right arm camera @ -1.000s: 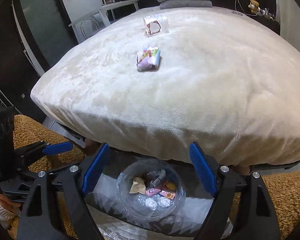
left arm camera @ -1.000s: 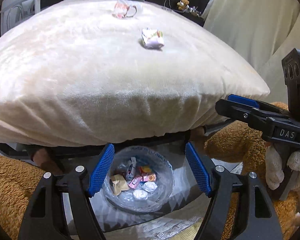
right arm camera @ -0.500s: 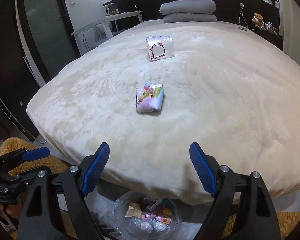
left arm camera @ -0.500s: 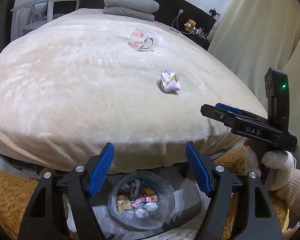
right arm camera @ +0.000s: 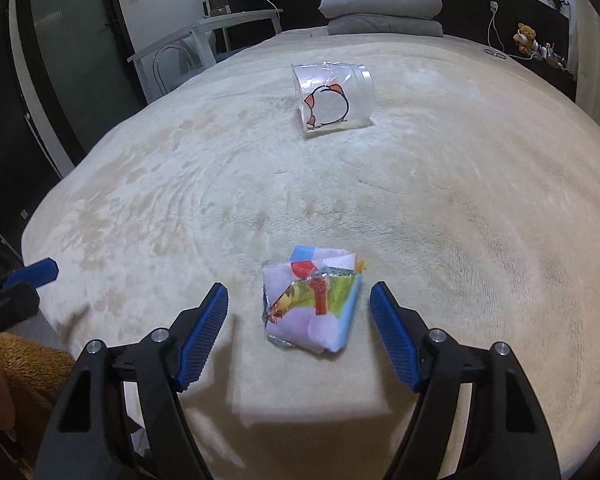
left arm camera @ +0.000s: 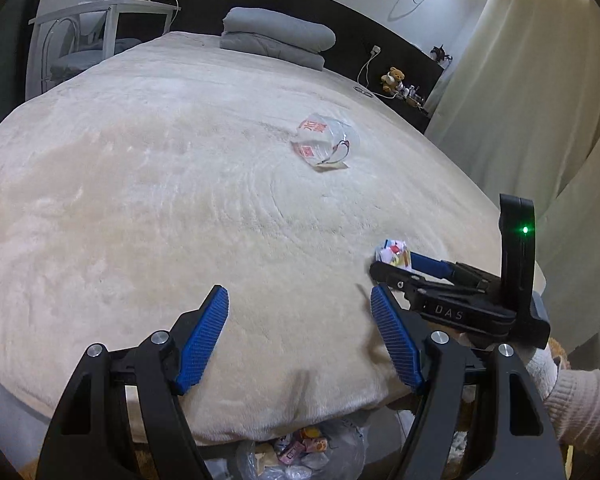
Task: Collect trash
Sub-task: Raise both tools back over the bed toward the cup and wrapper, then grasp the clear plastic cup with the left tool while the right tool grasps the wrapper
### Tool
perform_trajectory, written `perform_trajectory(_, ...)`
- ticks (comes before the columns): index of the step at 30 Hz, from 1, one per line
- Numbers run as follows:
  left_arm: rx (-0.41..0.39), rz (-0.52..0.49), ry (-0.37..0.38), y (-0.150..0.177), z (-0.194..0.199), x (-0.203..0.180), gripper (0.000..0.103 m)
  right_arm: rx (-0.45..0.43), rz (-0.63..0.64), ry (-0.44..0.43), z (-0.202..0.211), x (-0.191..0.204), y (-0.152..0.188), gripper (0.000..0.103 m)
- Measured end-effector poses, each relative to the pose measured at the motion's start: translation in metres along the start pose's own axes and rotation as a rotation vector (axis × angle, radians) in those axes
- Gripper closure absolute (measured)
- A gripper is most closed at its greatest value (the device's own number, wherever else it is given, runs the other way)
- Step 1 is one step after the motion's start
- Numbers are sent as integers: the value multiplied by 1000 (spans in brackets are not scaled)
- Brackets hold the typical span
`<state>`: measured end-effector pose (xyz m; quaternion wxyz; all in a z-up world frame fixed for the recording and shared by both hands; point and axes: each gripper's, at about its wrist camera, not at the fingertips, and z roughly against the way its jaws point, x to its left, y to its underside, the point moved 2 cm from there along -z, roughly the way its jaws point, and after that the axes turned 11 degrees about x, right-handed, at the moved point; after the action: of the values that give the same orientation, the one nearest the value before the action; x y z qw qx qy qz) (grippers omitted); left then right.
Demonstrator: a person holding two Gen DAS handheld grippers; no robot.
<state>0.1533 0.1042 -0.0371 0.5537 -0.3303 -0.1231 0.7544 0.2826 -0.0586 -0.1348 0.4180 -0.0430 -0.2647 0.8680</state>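
A crumpled colourful wrapper [right arm camera: 314, 306] lies on the cream bed [right arm camera: 460, 208] near its front edge. My right gripper [right arm camera: 299, 312] is open, its jaws standing on either side of the wrapper without touching it. The wrapper also shows in the left wrist view [left arm camera: 392, 253], partly hidden by the right gripper [left arm camera: 396, 266]. A clear plastic jar [right arm camera: 332, 98] lies on its side farther up the bed; it also shows in the left wrist view [left arm camera: 326, 145]. My left gripper [left arm camera: 299, 320] is open and empty over the bed's front edge.
A bag-lined trash bin [left arm camera: 300, 454] with several wrappers sits on the floor below the bed edge. Folded grey bedding [right arm camera: 382, 12] lies at the headboard. A white side table [left arm camera: 100, 32] stands far left, curtains [left arm camera: 520, 100] hang on the right, and a brown rug [right arm camera: 28, 380] covers the floor.
Both grippers have risen from over the trash bin and moved forward over the bed. The right gripper has come up to the wrapper, its jaws now on either side of it.
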Motion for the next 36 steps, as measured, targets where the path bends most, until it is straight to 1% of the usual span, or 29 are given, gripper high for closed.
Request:
perform_trajectory(2,1,37,17,-4,-4,7,31,11,4,27,-6,2,-1,45)
perform_trajectory(3,3,56,29,-5,-5,11,31,16,5,43,-9,3,0,53)
perform_trajectory(4,1,67,31,-5,-4,13,31,21,7,60,-11,2,0,55)
perform_trajectory(6,-7,76,36,-4,-1,14,31,17,4,64,-10,2,-1,56)
perform_trajectory(9,-15,81,38,-5,3,16,31,11,-4,48,-4,1,-4,56)
perform_trajectory(12,-2,91,25,-5,0,19,31,-8,4,35,6,1,-7,56)
perform_trajectory(15,10,98,31,-10,-6,20,30,-42,10,31,18,-4,-15,56)
perform_trajectory(16,11,98,30,-11,-7,19,26,-55,11,30,22,-6,-18,56)
perform_trajectory(18,12,93,40,-16,-11,16,23,-78,7,28,31,-13,-23,56)
perform_trajectory(22,17,58,62,-36,-24,4,23,-116,-9,19,46,-32,-32,56)
perform_trajectory(24,28,41,78,-49,-34,-3,17,-135,-17,22,54,-43,-35,56)
perform_trajectory(25,32,34,91,-56,-39,-7,11,-142,-26,23,57,-49,-36,56)
perform_trajectory(26,35,28,105,-62,-44,-11,10,-146,-35,23,60,-54,-36,56)
perform_trajectory(27,41,21,115,-69,-51,-16,10,-149,-42,22,62,-60,-37,56)
perform_trajectory(30,46,13,113,-88,-70,-27,8,-156,-61,20,68,-75,-36,56)
perform_trajectory(31,49,17,119,-95,-76,-30,7,-159,-65,19,70,-79,-36,56)
perform_trajectory(36,66,42,135,-131,-110,-40,7,-169,-61,18,75,-94,-39,56)
